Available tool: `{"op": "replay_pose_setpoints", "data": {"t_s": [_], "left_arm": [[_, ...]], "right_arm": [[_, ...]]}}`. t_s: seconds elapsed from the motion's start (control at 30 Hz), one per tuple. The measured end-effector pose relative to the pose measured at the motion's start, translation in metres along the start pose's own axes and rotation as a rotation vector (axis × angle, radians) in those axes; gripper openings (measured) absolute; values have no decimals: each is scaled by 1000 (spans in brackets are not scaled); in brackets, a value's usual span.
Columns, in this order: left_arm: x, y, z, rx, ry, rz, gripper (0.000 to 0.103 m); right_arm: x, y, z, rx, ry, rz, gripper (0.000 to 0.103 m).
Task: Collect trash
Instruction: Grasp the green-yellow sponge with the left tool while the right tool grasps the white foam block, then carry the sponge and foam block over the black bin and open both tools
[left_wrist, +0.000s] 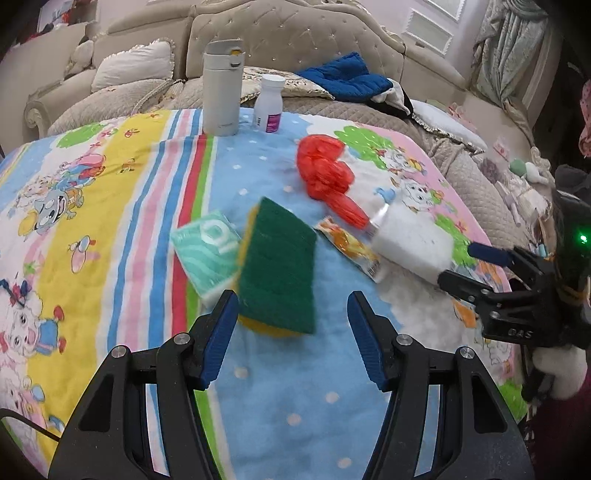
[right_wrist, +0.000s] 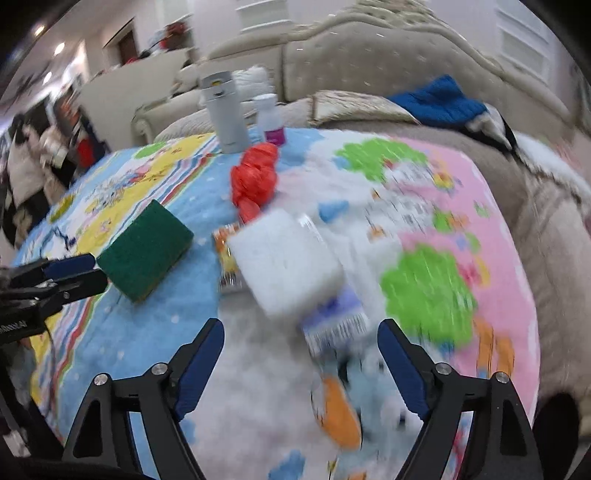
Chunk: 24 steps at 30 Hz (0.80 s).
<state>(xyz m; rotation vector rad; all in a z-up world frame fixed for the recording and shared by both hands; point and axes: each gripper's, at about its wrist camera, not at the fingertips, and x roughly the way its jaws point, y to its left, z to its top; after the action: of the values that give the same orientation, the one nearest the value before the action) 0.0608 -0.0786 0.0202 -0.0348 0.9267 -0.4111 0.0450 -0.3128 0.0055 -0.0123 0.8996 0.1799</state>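
Observation:
On the cartoon blanket (left_wrist: 110, 206) lie a green-and-yellow scouring sponge (left_wrist: 277, 273), a teal tissue packet (left_wrist: 207, 251), a knotted red plastic bag (left_wrist: 325, 166), an orange snack wrapper (left_wrist: 347, 247) and a white foam block (left_wrist: 410, 243). My left gripper (left_wrist: 290, 306) stands open, the sponge's near end between its fingers with a gap on the right side. My right gripper (right_wrist: 301, 326) is open just below the white block (right_wrist: 291, 266); a blurred purple-and-white wrapper (right_wrist: 336, 325) lies between its fingers, untouched. The right gripper (left_wrist: 456, 264) also shows beside the block in the left wrist view.
A grey flask (left_wrist: 221, 88) and a white pill bottle (left_wrist: 271, 105) stand at the blanket's far edge. Behind them is a beige sofa (left_wrist: 295, 40) with a blue cloth (left_wrist: 347, 77). A person (right_wrist: 26, 166) stands far left. The blanket drops off at the right.

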Motion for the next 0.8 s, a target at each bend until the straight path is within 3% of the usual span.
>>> {"op": "replay_pose_setpoints", "data": {"t_s": [0.27, 0.5, 0.53, 0.57, 0.6, 0.73, 0.8], "left_arm": [[35, 13, 14, -6, 58, 1, 60], [55, 12, 17, -19, 85, 29, 59], [54, 12, 17, -20, 80, 32, 57], [53, 11, 16, -20, 73, 32, 50], [51, 11, 15, -20, 74, 31, 35], [40, 14, 15, -58, 76, -14, 23], [29, 12, 15, -77, 63, -43, 22]], "right_arm": [[45, 14, 35, -218, 97, -102, 87], [61, 7, 45, -176, 93, -57, 86], [63, 6, 44, -167, 90, -51, 79], [63, 7, 44, -163, 81, -44, 61], [62, 8, 43, -158, 72, -33, 55], [46, 10, 39, -136, 33, -10, 55], [32, 9, 38, -120, -1, 4, 55]]}}
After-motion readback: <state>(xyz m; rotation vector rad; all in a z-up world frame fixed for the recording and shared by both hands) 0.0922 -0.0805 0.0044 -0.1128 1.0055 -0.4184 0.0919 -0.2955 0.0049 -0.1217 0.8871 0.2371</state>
